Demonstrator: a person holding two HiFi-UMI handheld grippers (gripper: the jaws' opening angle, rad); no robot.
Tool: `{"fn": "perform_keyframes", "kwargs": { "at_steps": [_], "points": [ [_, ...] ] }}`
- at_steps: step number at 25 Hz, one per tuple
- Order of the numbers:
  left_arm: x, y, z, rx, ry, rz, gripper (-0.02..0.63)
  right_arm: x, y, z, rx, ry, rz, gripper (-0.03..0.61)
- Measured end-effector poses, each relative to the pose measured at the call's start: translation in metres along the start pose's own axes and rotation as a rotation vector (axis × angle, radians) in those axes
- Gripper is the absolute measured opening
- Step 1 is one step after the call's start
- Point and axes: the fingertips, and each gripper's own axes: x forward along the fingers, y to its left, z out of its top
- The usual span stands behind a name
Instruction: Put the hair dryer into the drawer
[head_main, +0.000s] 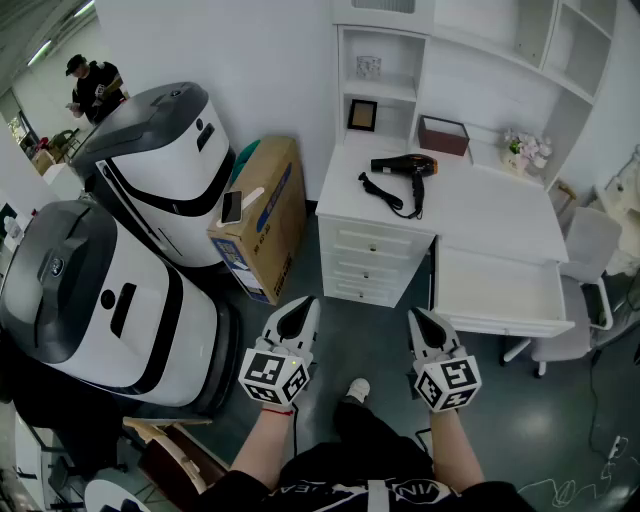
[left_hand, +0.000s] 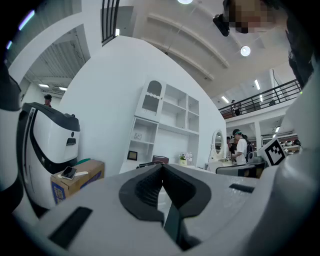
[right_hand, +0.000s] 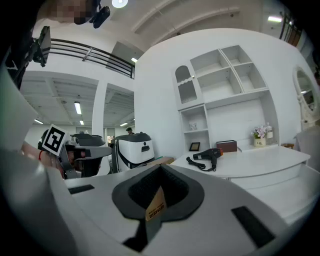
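The dryer (head_main: 405, 166) is black with an orange band at its nozzle; its cord (head_main: 385, 196) is black. The desk (head_main: 490, 215), drawer (head_main: 495, 290) and shelves (head_main: 385, 88) are white. The carton (head_main: 262, 215) is brown with blue print. The far machine (head_main: 160, 160) and near machine (head_main: 95, 300) are white with dark grey tops and black stripes. The floor (head_main: 365, 340) is dark grey-green. The left gripper (head_main: 303, 305) and right gripper (head_main: 420, 316) are pale grey, with black-and-white square markers.

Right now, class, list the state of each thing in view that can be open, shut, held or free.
hair dryer: lying free on the desktop.
desk drawer: pulled open.
chest drawers: all shut.
left hand-held gripper: shut, empty.
right hand-held gripper: shut, empty.
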Motion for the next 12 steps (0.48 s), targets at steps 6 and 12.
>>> {"fn": "perform_keyframes", "kwargs": {
  "at_steps": [6,12],
  "points": [
    [0.054,0.035,0.003,-0.002,0.021,0.003,0.006,0.056,-0.031,0.009,0.009,0.01,-0.003,0.003],
    [0.105,0.061,0.002,-0.011,0.038,-0.002,0.006,0.104,-0.062,0.013,0.024,0.025,-0.01,0.003]
  ]
}}
